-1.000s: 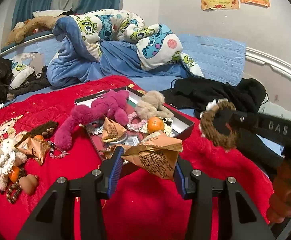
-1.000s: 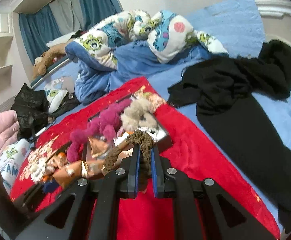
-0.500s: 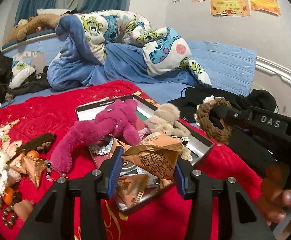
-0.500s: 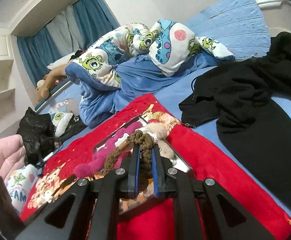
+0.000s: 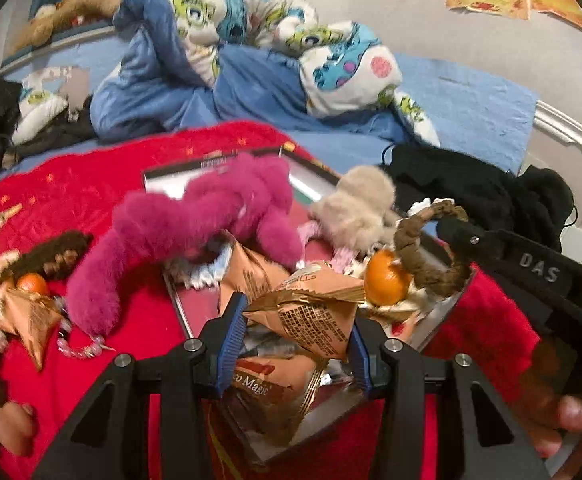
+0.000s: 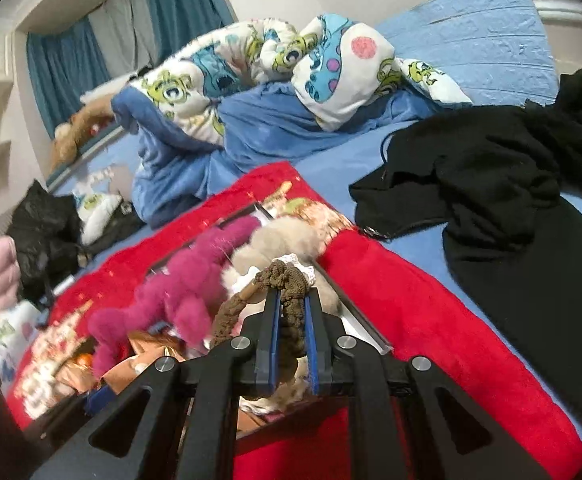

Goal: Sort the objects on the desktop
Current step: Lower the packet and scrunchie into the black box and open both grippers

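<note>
A red blanket covered the near part of the bed, with a crumpled cartoon quilt at the far end and black clothing to the right. On the blanket sat a shallow open box, crowded with things. A magenta plush toy sprawled over its left rim, and a beige plush toy lay in its far right part, with an orange just nearer. The left gripper hung over the near end of the box, its jaws partly open and pressed on a gold triangular snack packet. The right gripper, at the box's right side, was nearly closed, pinching a brown braided ring.
</note>
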